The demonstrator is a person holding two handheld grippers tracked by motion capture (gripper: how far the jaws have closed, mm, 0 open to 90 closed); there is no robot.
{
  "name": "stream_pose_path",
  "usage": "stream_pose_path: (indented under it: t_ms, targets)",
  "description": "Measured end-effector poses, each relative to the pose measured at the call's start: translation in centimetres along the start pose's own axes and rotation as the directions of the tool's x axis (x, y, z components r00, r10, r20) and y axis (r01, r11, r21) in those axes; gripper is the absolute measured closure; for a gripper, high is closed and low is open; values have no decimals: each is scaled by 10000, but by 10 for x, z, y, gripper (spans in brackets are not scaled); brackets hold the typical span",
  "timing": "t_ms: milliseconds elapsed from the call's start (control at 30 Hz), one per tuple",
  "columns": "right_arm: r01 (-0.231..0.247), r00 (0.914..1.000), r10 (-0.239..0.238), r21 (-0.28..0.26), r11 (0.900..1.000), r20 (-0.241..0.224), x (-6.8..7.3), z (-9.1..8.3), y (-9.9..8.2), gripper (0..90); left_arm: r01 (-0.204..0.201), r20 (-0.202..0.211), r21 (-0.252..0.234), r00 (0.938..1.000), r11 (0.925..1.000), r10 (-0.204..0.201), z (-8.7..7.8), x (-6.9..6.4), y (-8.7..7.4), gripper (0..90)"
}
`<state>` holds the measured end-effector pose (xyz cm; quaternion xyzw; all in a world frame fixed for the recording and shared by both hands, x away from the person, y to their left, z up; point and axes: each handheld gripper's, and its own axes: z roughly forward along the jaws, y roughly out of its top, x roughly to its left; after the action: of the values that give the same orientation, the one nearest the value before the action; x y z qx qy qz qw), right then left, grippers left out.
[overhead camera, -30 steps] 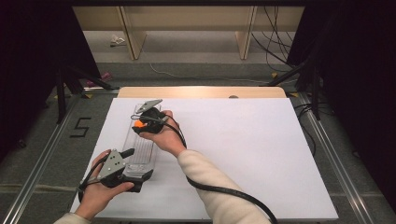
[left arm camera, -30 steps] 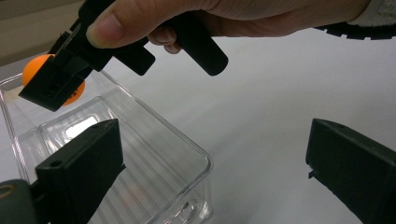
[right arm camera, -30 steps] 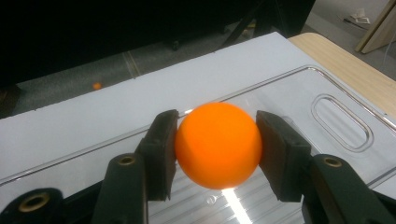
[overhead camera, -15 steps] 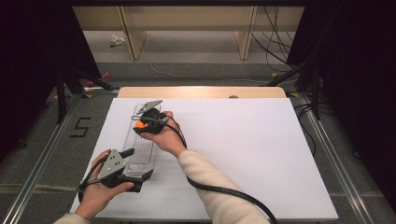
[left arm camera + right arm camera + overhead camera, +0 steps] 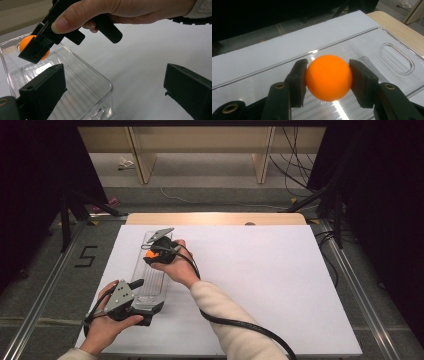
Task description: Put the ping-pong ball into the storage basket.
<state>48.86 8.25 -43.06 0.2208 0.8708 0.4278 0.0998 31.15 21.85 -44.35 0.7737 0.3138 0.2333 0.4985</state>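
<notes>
I see nothing changed: my right gripper (image 5: pixel 328 77) still pinches the orange ball (image 5: pixel 328 77) above the clear tray (image 5: pixel 387 47).

You can read a single mark: a black figure "5" (image 5: pixel 87 256) on the grey floor (image 5: pixel 60 285), at the left of the high view's frame, just beside the white surface (image 5: pixel 280 285). Nothing else you see carries readable text or labels.
</notes>
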Motion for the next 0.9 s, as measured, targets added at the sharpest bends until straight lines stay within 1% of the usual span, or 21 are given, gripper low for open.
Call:
stream_pose_path:
  t_ms: [900]
  targets:
    - [1, 10000, 2, 297, 9996, -89, 0, 6, -4, 512, 14, 14, 4, 10000, 10000, -14, 0, 0, 0, 36]
